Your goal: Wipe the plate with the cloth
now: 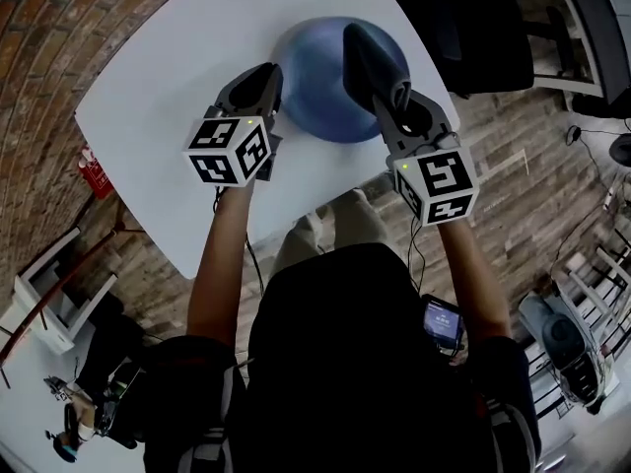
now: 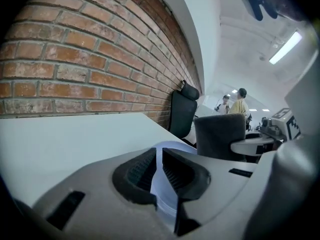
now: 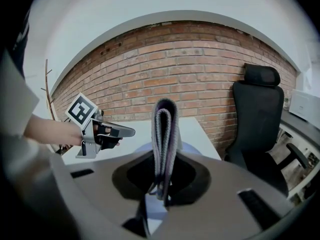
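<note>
A blue plate (image 1: pixel 317 92) lies on the white table (image 1: pixel 168 106). My left gripper (image 1: pixel 270 89) is at the plate's left rim. In the left gripper view its jaws stand almost together, with the thin pale rim of the plate (image 2: pixel 169 204) between them. My right gripper (image 1: pixel 391 99) is shut on a folded dark grey cloth (image 1: pixel 367 57), which it holds over the plate's right side. In the right gripper view the cloth (image 3: pixel 165 134) stands upright between the jaws. There the plate (image 3: pixel 188 148) shows behind it and the left gripper (image 3: pixel 119 131) is off to the left.
A brick wall (image 3: pixel 200 69) runs behind the table. A black office chair (image 3: pixel 260 119) stands at the table's far right end. The person's legs are at the table's near edge. People stand far off in the room (image 2: pixel 235 101).
</note>
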